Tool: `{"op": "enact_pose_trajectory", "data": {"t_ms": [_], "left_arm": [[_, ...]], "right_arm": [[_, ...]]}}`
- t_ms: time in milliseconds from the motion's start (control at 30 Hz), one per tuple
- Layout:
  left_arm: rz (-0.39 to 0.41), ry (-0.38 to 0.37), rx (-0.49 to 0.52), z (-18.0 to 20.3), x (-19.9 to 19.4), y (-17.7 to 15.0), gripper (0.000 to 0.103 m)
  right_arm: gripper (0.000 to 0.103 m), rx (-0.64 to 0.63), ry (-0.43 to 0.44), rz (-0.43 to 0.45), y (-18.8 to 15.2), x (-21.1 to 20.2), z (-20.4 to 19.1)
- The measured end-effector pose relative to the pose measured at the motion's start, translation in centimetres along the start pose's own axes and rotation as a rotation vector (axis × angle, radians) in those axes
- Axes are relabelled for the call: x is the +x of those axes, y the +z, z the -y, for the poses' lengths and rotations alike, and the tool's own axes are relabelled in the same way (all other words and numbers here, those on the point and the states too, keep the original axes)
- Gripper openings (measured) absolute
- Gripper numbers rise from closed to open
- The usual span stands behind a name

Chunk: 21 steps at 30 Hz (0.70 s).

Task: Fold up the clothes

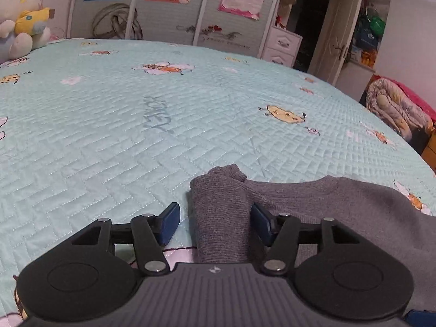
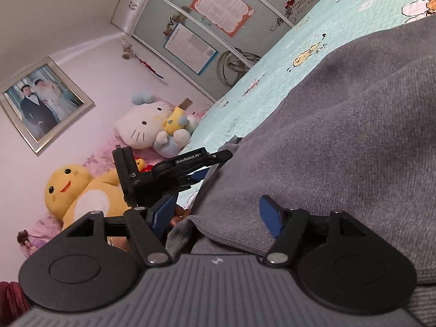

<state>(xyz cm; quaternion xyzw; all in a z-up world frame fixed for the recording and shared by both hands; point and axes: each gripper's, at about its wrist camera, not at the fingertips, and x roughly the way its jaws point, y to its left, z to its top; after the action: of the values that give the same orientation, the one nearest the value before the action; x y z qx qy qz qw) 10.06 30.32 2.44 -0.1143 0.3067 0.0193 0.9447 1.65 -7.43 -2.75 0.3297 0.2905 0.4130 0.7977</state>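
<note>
A grey knit sweater [image 1: 340,204] lies on the bed's mint quilted cover [image 1: 122,136]. One sleeve [image 1: 220,212] is folded in along its left side. My left gripper [image 1: 215,222] straddles that sleeve, jaws open, with the left pad [image 1: 170,223] clear of the cloth. In the right wrist view the sweater [image 2: 340,136] fills the right half. My right gripper [image 2: 216,215] is open over a folded edge of it, and its pads do not press on the cloth. Beyond it, my left gripper [image 2: 214,166] sits at the sweater's far edge.
A white cat plush [image 1: 19,19] sits at the bed's far left corner, and a yellow plush [image 2: 81,190] is beside it. A wardrobe [image 1: 169,13] and an open door [image 1: 335,41] stand behind the bed. A padded jacket [image 1: 395,109] lies off its right edge.
</note>
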Motion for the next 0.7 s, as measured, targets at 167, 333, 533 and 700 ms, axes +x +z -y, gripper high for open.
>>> {"op": "enact_pose_trajectory", "data": {"t_ms": [167, 333, 533, 700], "left_arm": [[-0.04, -0.079, -0.057, -2.5, -0.9, -0.2, 0.047], [-0.029, -0.084, -0.029, -1.9, -1.5, -0.2, 0.019], [0.026, 0.027, 0.139, -0.1, -1.1, -0.8, 0.049], [0.126, 0.158, 0.112, -0.3, -3.4, -0.3, 0.065]], "right_arm": [[0.07, -0.004, 0.013, -0.011, -0.1, 0.4, 0.1], [0.07, -0.003, 0.017, -0.011, -0.3, 1.2, -0.3], [0.07, -0.012, 0.013, -0.016, -0.4, 1.5, -0.7], [0.07, -0.014, 0.014, -0.017, -0.6, 1.6, -0.9]]}}
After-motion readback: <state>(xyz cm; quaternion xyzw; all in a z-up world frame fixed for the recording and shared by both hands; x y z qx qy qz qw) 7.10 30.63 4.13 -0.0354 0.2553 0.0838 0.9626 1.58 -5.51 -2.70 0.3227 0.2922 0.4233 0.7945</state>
